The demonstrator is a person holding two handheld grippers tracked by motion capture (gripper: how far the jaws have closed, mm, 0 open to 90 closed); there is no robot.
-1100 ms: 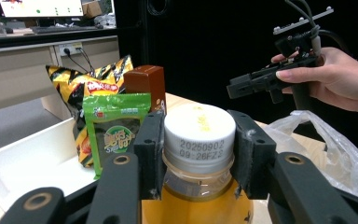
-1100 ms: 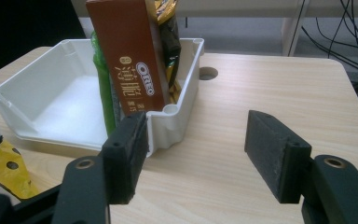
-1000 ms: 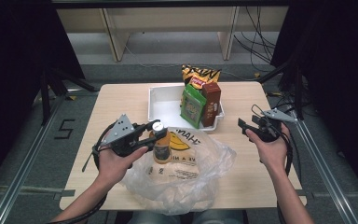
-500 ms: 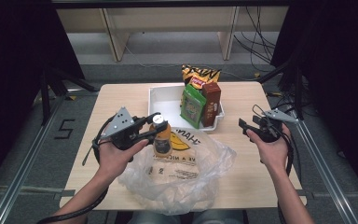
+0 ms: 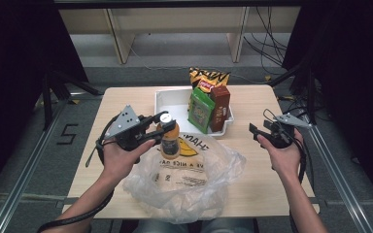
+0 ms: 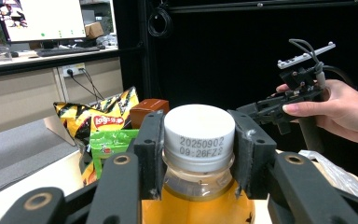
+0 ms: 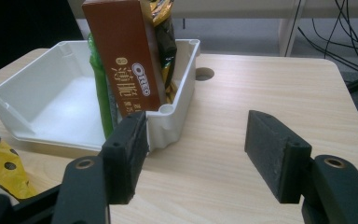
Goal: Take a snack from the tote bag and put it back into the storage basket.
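Observation:
A bottle of orange drink (image 5: pixel 169 141) with a white cap (image 6: pixel 199 132) hangs upright over a crumpled clear plastic bag (image 5: pixel 194 182). My left gripper (image 5: pixel 162 120) is shut on the bottle's neck just under the cap, and its pads (image 6: pixel 151 149) press on both sides. My right gripper (image 5: pixel 257 132) hovers at the table's right side, open with nothing between its jaws. In the right gripper view, the right gripper (image 7: pixel 196 158) points at the corner of a white tray (image 7: pixel 65 102).
The white tray (image 5: pixel 172 103) at the table's back centre holds an upright brown Oreo box (image 7: pixel 126 56), a green packet (image 5: pixel 200 110) and a yellow chips bag (image 5: pixel 208 77) at its right end. The tray's left half is bare. Wooden tabletop (image 5: pixel 252 167) lies right of the bag.
My left gripper has lifted the bottle a little higher and slightly right, above the bag. The right gripper has stayed in place, open.

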